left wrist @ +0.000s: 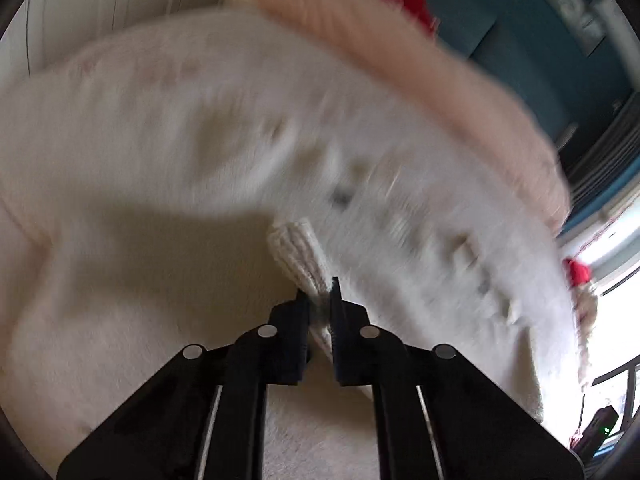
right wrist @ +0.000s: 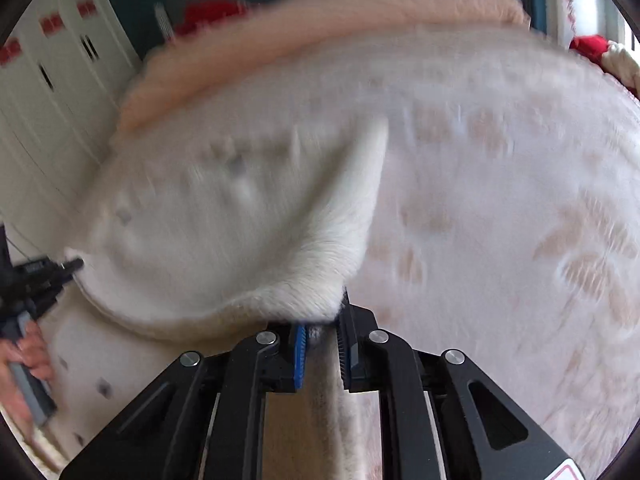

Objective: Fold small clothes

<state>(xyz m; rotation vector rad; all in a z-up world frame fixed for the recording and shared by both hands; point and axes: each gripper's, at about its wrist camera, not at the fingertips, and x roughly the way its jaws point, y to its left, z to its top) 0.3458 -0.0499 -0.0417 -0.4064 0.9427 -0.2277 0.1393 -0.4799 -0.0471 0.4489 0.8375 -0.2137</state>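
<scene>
Left gripper: jaws closed on ribbed cuff of white garment. Garment: fuzzy, blurred, spread across both views over pale surface; pink band along far edge. Right gripper: jaws nearly closed, pinching folded garment edge. Hand at left edge of right view, holding left gripper. Red cloth beyond.

1. The white garment lies on the patterned blanket.
2. The pink cloth lies behind the white garment.
3. The red item lies behind the pink cloth.
</scene>
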